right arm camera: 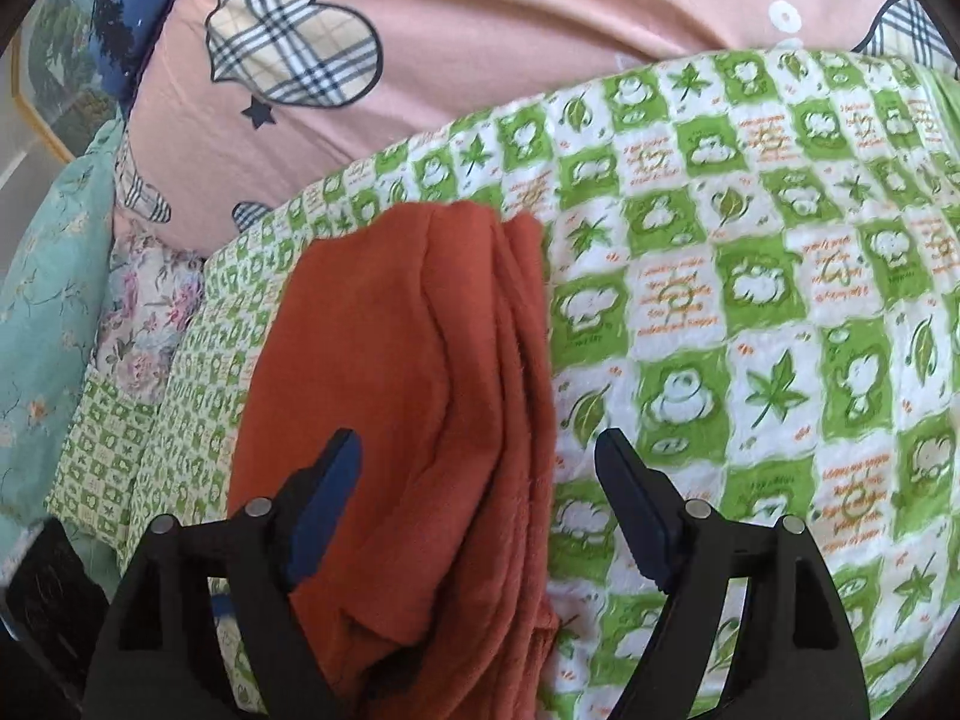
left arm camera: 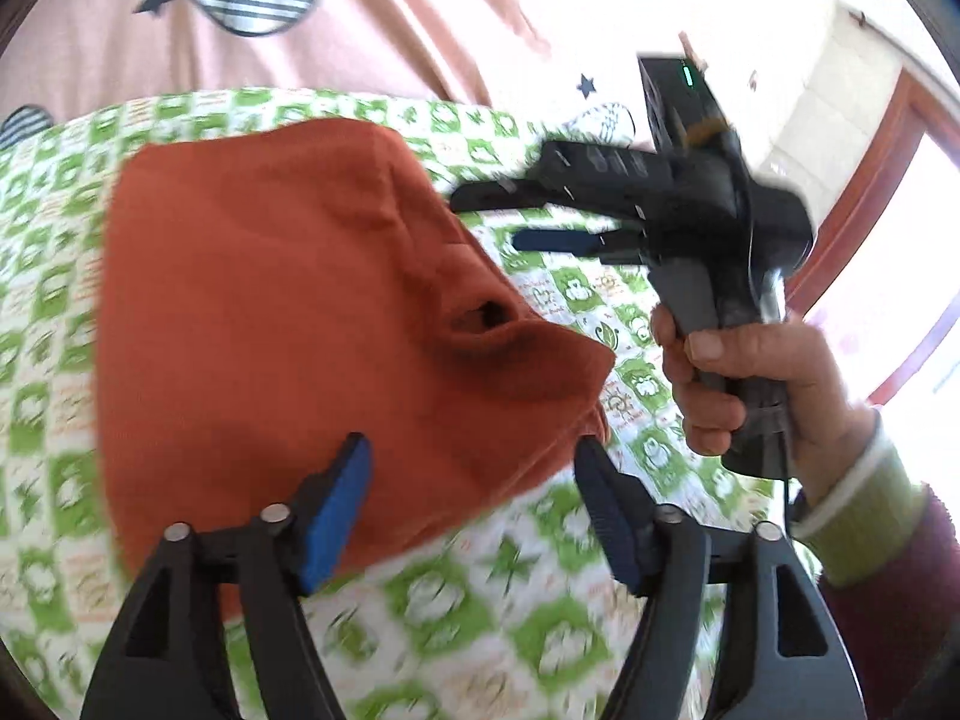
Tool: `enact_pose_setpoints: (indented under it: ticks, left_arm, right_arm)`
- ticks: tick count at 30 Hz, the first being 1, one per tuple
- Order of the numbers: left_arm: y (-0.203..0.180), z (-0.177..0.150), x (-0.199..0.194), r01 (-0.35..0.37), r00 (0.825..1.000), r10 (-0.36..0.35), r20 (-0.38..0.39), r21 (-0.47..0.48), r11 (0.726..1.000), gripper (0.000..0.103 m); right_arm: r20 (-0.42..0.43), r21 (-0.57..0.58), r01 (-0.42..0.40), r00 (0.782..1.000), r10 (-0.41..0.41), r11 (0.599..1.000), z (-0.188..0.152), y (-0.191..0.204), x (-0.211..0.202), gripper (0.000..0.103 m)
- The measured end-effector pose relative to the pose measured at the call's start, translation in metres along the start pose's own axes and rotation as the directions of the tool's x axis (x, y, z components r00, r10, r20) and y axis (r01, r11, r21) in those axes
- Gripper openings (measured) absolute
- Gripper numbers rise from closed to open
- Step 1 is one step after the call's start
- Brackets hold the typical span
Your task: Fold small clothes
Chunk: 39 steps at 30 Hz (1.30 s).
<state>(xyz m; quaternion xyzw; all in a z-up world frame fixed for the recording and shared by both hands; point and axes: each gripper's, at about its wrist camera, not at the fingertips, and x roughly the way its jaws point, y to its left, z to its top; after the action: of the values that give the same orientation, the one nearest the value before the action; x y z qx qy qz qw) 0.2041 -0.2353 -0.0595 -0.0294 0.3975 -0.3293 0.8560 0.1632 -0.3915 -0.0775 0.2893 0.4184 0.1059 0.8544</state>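
A: Nearest in the left wrist view, what are the left tongs (left arm camera: 471, 450) doing?

B: They stand spread wide, blue pads apart, with nothing pinched. The near edge of the rust-orange garment (left arm camera: 288, 300) lies between the tips; whether the right tip touches its corner I cannot tell.

A: And the right tongs (right arm camera: 477, 450) in their own view?

B: Spread as well, pinching nothing. The garment (right arm camera: 414, 420) runs up between the fingers, folded into several layers whose edges stack along its right side.

A: Where does the garment rest?

B: On a green-and-white checked blanket (right arm camera: 750, 312) printed with leaves and cartoon figures, which is spread on a bed. In the left wrist view a small dark opening shows near its right corner.

A: Anything to the right of it there?

B: The right tongs (left arm camera: 486, 219) hover beyond the garment's right edge, fingers parted, gripped by a hand (left arm camera: 756, 384) with a green cuff and dark red sleeve.

A: And farthest?

B: A pink quilt (right arm camera: 480, 48) with plaid hearts and dark stars lies beyond the blanket. At far left sits a floral pillow (right arm camera: 150, 312).
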Motion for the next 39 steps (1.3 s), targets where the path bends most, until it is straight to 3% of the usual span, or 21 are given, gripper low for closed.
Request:
enact_pose_setpoints:
  ticks: [2,5,8,10,13,16,17,18,21,23,28,34,37,39]
  left_arm:
    - [0.019,0.001,-0.019,-0.024,0.999,0.025,0.028,-0.038,0.999,0.090]
    - [0.054,0.000,-0.042,-0.072,0.996,0.078,0.044,-0.125,0.990,0.094]
    - [0.105,0.011,-0.033,-0.086,0.996,0.088,-0.006,-0.238,0.967,0.098]
    - [0.132,0.016,-0.021,-0.057,0.998,0.047,-0.041,-0.306,0.950,0.098]
    - [0.163,0.018,0.012,-0.006,0.992,-0.045,-0.120,-0.395,0.919,0.098]
    - [0.169,0.029,0.020,0.018,0.994,-0.056,-0.090,-0.381,0.924,0.099]
    - [0.167,0.033,0.025,0.022,0.993,-0.061,-0.097,-0.363,0.932,0.097]
    - [0.165,0.036,0.029,0.019,0.993,-0.058,-0.103,-0.351,0.936,0.082]
    - [0.156,0.037,0.040,-0.003,0.992,-0.035,-0.119,-0.302,0.953,0.040]
    - [0.151,0.038,0.031,0.012,0.995,-0.038,-0.090,-0.280,0.960,0.026]
    - [0.146,0.026,-0.031,-0.005,1.000,0.002,-0.015,-0.199,0.980,0.023]
    - [0.170,-0.018,-0.120,-0.095,0.995,0.097,0.010,-0.142,0.985,0.023]
    - [0.190,-0.044,-0.157,-0.125,0.992,0.129,0.013,-0.184,0.975,0.023]
    - [0.197,-0.065,-0.172,-0.147,0.988,0.152,0.011,-0.196,0.970,0.024]
  right_arm:
    - [-0.025,-0.009,0.002,1.000,-0.002,1.000,-0.003,0.002,0.007,0.081]
    - [-0.054,-0.007,-0.008,0.999,0.008,1.000,-0.003,0.003,0.018,0.081]
    - [-0.077,0.021,-0.026,0.997,0.028,0.999,-0.002,0.001,0.030,0.081]
    - [-0.098,0.029,-0.029,0.995,0.032,0.999,-0.001,0.001,0.038,0.080]
    - [-0.133,0.042,-0.034,0.990,0.039,0.999,-0.004,0.000,0.051,0.068]
    - [-0.129,0.061,-0.035,0.991,0.043,0.998,-0.007,-0.001,0.053,0.047]
    - [-0.129,0.081,-0.055,0.989,0.065,0.995,-0.008,-0.003,0.054,0.036]
    - [-0.123,0.096,-0.068,0.989,0.080,0.993,-0.009,-0.003,0.053,0.032]
    - [-0.090,0.096,-0.073,0.993,0.081,0.993,-0.014,0.009,0.044,0.028]
    - [-0.061,0.096,-0.112,0.991,0.118,0.989,-0.018,0.024,0.035,0.027]
    - [-0.064,0.042,-0.207,0.976,0.209,0.977,-0.045,0.084,0.039,0.027]
    - [-0.110,0.014,-0.346,0.932,0.346,0.938,-0.086,0.156,0.072,0.027]
    - [-0.154,0.030,-0.361,0.919,0.362,0.932,-0.105,0.175,0.093,0.027]
    - [-0.184,0.030,-0.321,0.929,0.321,0.947,-0.116,0.179,0.104,0.027]
